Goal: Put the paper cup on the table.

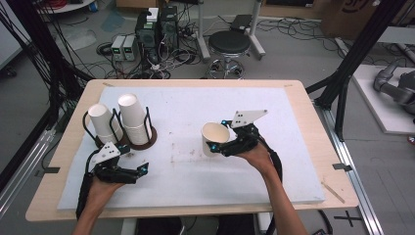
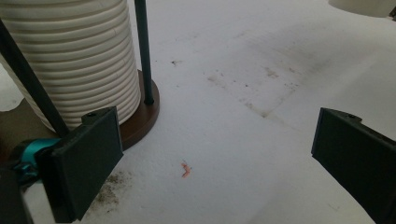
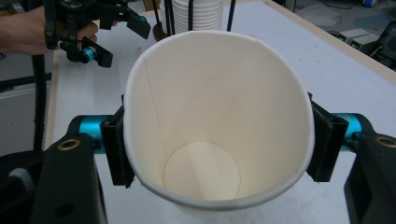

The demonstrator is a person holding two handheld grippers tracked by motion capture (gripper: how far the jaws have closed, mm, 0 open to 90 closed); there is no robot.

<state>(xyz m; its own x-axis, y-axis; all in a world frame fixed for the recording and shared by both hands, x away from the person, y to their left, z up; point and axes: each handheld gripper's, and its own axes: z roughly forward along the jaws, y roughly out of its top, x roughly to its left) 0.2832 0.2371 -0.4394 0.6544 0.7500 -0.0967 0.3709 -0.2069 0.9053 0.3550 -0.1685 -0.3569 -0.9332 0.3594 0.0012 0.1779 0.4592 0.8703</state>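
An empty white paper cup (image 1: 214, 134) stands upright near the middle of the white board (image 1: 284, 147), and my right gripper (image 1: 219, 135) is shut on its sides. Looking down into this cup (image 3: 210, 102) in the right gripper view, the jaws of my right gripper (image 3: 219, 135) squeeze its rim into an oval. My left gripper (image 1: 137, 164) hovers open and empty at the front left, just in front of the cup holder. Its jaws stand wide apart over bare board in the left gripper view (image 2: 215, 140).
A black wire holder on a brown base (image 1: 152, 138) at the left carries two tilted stacks of paper cups (image 1: 134, 120) (image 1: 103, 122); the ribbed stack (image 2: 79, 56) stands close to my left jaw. A stool (image 1: 230, 44), floor electronics (image 1: 156, 29) and black frame posts (image 1: 352, 63) surround the table.
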